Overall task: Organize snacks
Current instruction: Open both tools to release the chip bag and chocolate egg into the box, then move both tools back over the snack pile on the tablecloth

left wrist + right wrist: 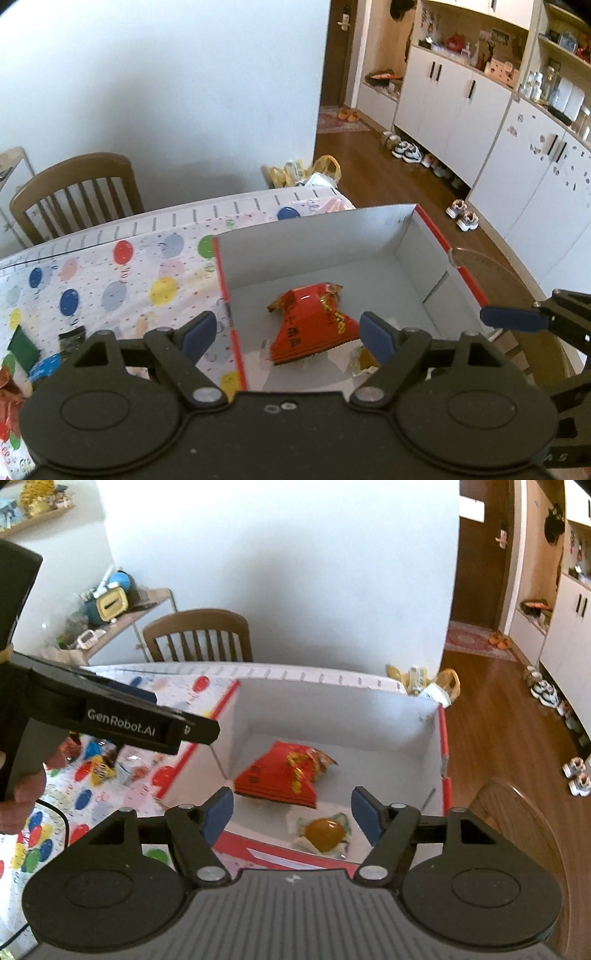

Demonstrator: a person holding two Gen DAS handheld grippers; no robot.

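A white cardboard box with a red rim (225, 280) (443, 738) sits on the table. A red snack packet (314, 325) (280, 775) lies flat on its floor. Beside the packet rests an amber candy in a clear wrapper (325, 834) (364, 360). My left gripper (288, 334) hovers over the box's near left corner, open, with nothing between its blue pads. My right gripper (291, 816) hangs above the box's near side, also open and holding nothing. In the right wrist view a hand (22, 794) holds the left gripper (199, 731) at the left.
The balloon-print tablecloth (110, 280) carries several loose snacks left of the box (44, 362) (99, 768). A wooden chair (74, 192) (199, 635) stands behind the table against a white wall. A round table edge (498, 266) shows right of the box.
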